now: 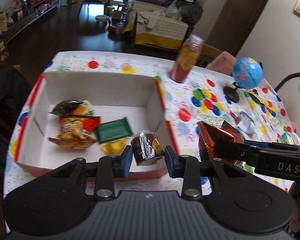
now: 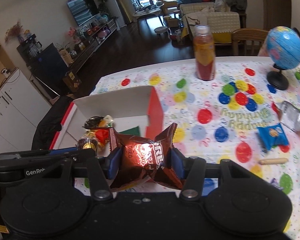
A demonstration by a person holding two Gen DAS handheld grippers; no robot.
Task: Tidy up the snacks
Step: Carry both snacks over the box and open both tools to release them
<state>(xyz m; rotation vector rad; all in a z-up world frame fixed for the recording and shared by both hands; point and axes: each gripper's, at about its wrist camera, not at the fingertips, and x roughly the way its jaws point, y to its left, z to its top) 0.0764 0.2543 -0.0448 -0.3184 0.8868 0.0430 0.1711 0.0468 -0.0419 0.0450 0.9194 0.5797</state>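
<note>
The left tongs (image 1: 148, 158) hang over the near wall of the white cardboard box (image 1: 102, 89) with red outer sides, their blue pads spread apart. A small round brown-wrapped cake (image 1: 147, 148) sits between the pads; there seems to be a gap on each side, though whether a pad touches it is hard to tell. It is just inside the box's near right corner.

Further into the box lie a green-topped packet with yellow contents (image 1: 114, 134), a red and clear bag of golden snacks (image 1: 76, 133) to its left, and a dark packet with an orange patch (image 1: 73, 107) toward the far left corner.

The right tongs (image 2: 144, 160) are clamped on a crumpled reddish-brown Oreo packet (image 2: 144, 156), pinching it at the middle so both ends flare out. The packet is held in the air just outside the box's right wall, close beside the left tongs.

The table carries a balloon-printed cloth (image 2: 210, 104). Out on it, toward the right edge, a blue snack packet (image 2: 272, 134) and a silver foil packet (image 2: 293, 116) lie near each other, with a small wooden stick (image 2: 272, 161) nearer the front. At the far edge a bottle of orange and red drink (image 2: 204, 56) stands upright, and a blue globe on a black stand (image 2: 283, 48) stands to its right, near the far right corner.
</note>
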